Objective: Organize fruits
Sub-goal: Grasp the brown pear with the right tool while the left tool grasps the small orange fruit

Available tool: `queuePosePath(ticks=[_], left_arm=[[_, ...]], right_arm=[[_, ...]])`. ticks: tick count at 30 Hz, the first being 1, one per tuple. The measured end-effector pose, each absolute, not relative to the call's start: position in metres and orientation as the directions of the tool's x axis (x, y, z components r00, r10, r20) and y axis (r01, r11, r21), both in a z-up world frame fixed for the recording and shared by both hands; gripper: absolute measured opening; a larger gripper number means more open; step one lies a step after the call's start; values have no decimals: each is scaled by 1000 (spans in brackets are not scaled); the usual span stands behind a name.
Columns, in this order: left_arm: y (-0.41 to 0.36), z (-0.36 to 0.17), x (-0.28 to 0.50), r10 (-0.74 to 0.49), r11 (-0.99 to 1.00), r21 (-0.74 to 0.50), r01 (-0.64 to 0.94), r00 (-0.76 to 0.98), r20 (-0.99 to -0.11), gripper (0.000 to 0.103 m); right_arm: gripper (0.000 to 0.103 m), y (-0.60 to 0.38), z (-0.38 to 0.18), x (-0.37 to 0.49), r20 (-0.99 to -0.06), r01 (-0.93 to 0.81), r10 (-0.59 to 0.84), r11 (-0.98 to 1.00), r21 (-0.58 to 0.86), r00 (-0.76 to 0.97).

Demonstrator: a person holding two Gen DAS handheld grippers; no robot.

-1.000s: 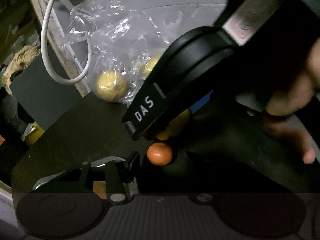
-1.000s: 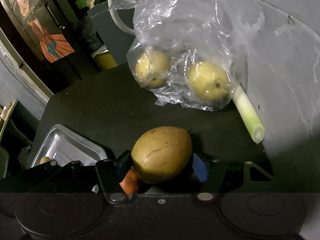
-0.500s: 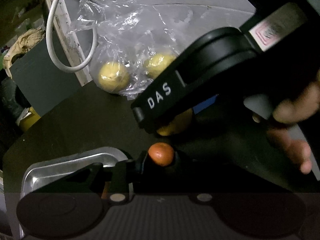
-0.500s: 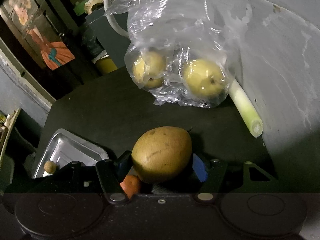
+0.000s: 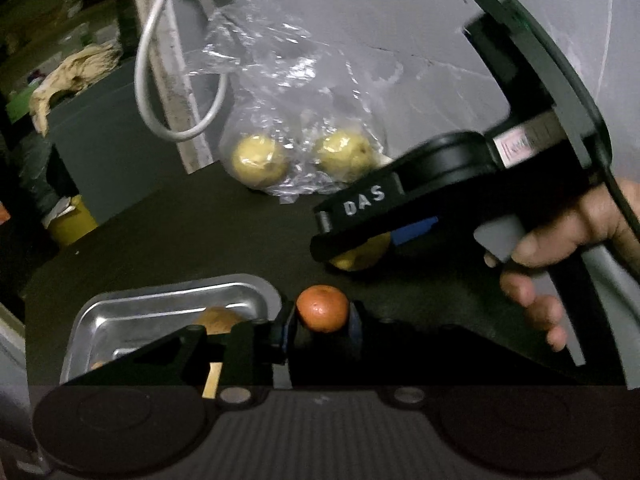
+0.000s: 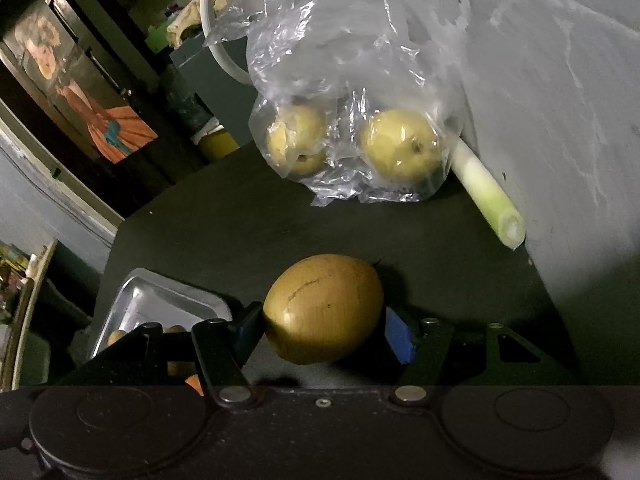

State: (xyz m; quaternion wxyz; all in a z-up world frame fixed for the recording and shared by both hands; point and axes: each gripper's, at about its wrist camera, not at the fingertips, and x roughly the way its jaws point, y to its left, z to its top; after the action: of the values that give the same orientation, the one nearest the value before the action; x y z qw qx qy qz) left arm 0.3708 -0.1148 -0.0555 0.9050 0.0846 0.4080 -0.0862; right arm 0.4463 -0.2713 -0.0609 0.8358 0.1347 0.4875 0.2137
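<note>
My left gripper (image 5: 322,316) is shut on a small orange tangerine (image 5: 322,309), held just right of a metal tray (image 5: 172,300) that has brownish fruit (image 5: 218,319) in it. My right gripper (image 6: 324,320) is shut on a large yellow-brown pear (image 6: 323,309) above the dark table (image 6: 240,220). In the left wrist view the right gripper's black body (image 5: 420,192) and the hand (image 5: 560,248) holding it fill the right side, with the pear (image 5: 362,252) peeking out beneath. The tray (image 6: 160,300) sits low left in the right wrist view.
A clear plastic bag (image 6: 340,92) with yellow pears (image 6: 400,148) leans on the grey wall at the table's back. A pale green leek stalk (image 6: 488,196) lies beside it. A white cable (image 5: 160,80) loops down the wall. A yellow container (image 5: 72,224) stands beyond the table's left edge.
The left gripper has drawn back and left with the tangerine, bringing the tray into fuller view. The right gripper has kept its hold on the pear and lifted slightly away from the bag.
</note>
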Motion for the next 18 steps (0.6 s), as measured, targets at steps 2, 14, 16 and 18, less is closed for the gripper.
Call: queuePosePath(ticks=[2, 14, 16, 18], left_arm=[[-110, -52, 366, -82, 976, 73, 205, 656, -751, 31], [-68, -33, 336, -16, 998, 28, 54, 676, -736, 31], [-63, -32, 333, -8, 999, 22, 36, 676, -737, 31], [-59, -31, 330, -2, 1000, 18, 23, 678, -735, 31]], right_arm=[[65, -271, -61, 443, -749, -226, 499, 866, 445, 435], [65, -260, -62, 427, -710, -250, 541, 840, 481, 452], [64, -258, -63, 424, -709, -254, 537, 843, 475, 457], [64, -259, -63, 422, -698, -250, 551, 833, 494, 458]])
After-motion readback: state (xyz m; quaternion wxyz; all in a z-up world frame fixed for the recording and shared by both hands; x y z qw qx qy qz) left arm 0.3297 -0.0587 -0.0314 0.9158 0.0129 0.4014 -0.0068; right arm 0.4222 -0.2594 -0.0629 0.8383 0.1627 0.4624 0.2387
